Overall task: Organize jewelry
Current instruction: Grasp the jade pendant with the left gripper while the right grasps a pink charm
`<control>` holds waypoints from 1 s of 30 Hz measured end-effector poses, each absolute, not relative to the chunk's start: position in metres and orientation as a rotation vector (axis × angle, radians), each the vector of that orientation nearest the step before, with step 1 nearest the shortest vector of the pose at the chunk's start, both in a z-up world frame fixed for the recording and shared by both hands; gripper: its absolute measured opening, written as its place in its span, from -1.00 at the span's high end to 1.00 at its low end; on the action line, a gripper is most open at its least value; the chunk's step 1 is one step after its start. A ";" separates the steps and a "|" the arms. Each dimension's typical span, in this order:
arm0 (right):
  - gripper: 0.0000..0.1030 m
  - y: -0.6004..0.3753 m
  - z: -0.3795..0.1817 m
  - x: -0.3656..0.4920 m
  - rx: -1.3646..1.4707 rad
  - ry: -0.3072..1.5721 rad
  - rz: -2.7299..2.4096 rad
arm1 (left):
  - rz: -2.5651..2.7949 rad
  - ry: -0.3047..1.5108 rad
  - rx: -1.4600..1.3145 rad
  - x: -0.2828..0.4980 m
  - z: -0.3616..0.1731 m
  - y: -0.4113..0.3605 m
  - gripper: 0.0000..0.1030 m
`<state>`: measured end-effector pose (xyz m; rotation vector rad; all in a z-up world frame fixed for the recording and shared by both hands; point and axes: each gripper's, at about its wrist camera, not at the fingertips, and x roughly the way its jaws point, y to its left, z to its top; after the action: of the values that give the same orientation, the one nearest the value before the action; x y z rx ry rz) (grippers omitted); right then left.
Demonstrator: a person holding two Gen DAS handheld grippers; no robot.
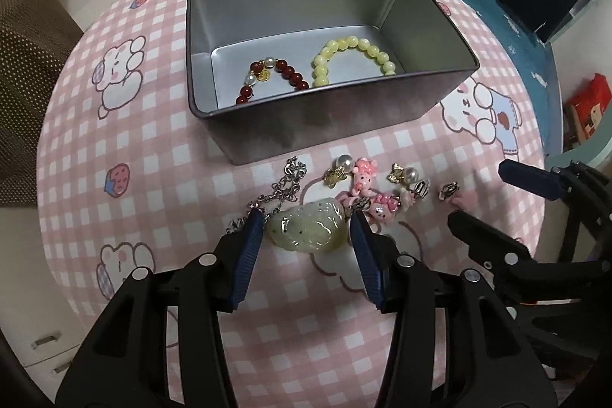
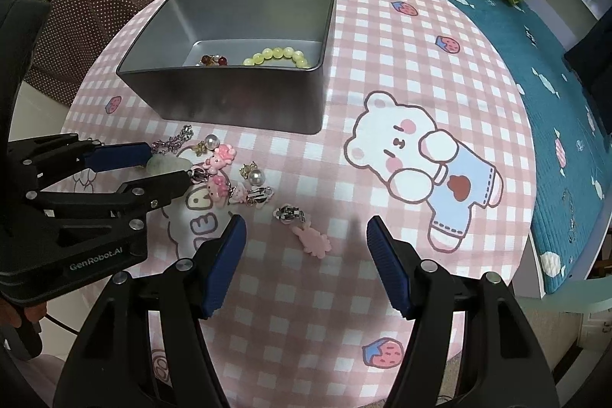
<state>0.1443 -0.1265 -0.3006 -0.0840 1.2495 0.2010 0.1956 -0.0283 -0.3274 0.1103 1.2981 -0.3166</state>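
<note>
- Closing in on the pale green stone pendant (image 1: 306, 226) with my left hand-held gripper (image 1: 308, 220): its blue pads flank the pendant on both sides, and I judge the jaws are released, not yet clamped, since a gap shows on each side.
- The pendant's silver chain (image 1: 285, 184) trails away from it toward the near wall of the metal tin (image 1: 332, 117), lying loose on the pink checked cloth of the counter (image 1: 153, 178).
- My right hand-held gripper (image 2: 306, 236) hangs wide and released above the cloth, holding nothing; a pink flower-shaped clip earring (image 2: 310, 236) lies between its fingers on the counter.
- Done so far, as I read it: two bead bracelets already sit on the tin's floor, the dark red one (image 1: 273, 79) to the left and the yellow-green one (image 1: 352, 58) to the right, apart from each other.
- Left to do: the pendant with its chain, two pearl earrings with gold bows (image 1: 338, 171), the pink bear charms (image 1: 365, 174), and the small silver clip pieces (image 1: 447, 190), all in a cluster just in front of the tin.
- I'd put the job at well under half finished, since most small pieces remain outside.
- The chain may drag neighbouring charms when the pendant lifts.
</note>
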 end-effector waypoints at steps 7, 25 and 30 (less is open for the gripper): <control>-0.22 -0.124 -0.303 0.142 -0.094 1.250 0.206 | -0.302 1.265 0.099 0.192 -0.327 -0.023 0.20; -0.22 -0.128 -0.304 0.147 -0.064 1.245 0.194 | -0.325 1.317 0.004 0.192 -0.316 -0.015 0.03; -0.22 -0.136 -0.302 0.143 -0.050 1.237 0.174 | -0.306 1.365 -0.003 0.192 -0.327 -0.023 0.03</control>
<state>0.1430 -0.1363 -0.3019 -0.0504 1.2365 0.1740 0.1924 -0.0234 -0.3275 -0.0032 1.3653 -0.3059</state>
